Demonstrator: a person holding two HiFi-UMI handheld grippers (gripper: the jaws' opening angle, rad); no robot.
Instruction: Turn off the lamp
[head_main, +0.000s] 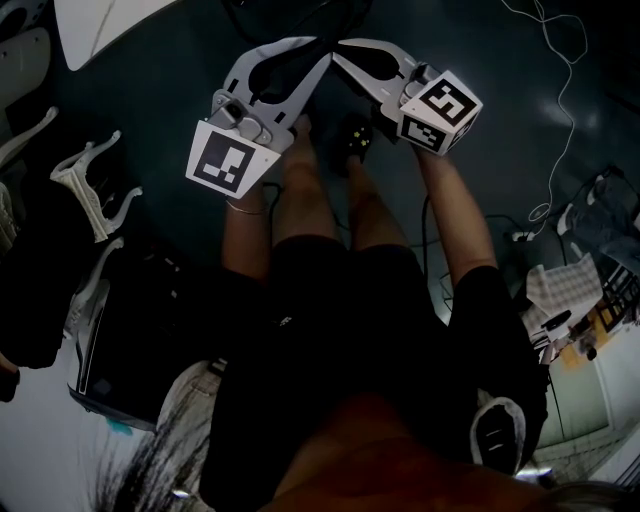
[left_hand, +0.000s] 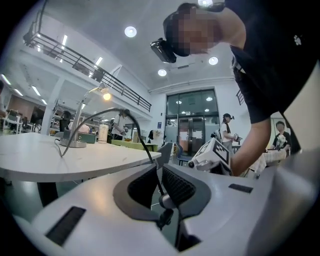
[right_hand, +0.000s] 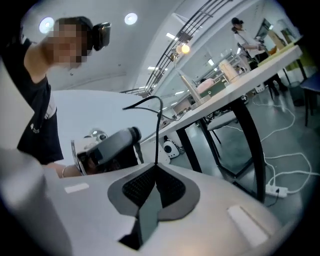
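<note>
In the head view I saw the left gripper (head_main: 320, 62) and the right gripper (head_main: 342, 50) meeting tip to tip above the person's legs (head_main: 300, 190) (both marker cubes faced the camera). A white cable (head_main: 560, 110) trailed over the dark floor (head_main: 150, 80) off to the right.

In the left gripper view the fingers (left_hand: 145, 185) stood narrow, with the black cord (left_hand: 125, 111) running down between the pads and pinched there. The cord arced back to the lamp (left_hand: 102, 94), which stood lit on the white table (left_hand: 100, 162), well apart from the jaws. The right gripper's cube showed just beyond the tips.

In the right gripper view the fingers (right_hand: 140, 187) were closed together on the cord, which rose straight up from the tips. The lamp glowed up on the table to the right. The table's black legs (right_hand: 250, 135) stood in front of the white cable on the floor.
</note>
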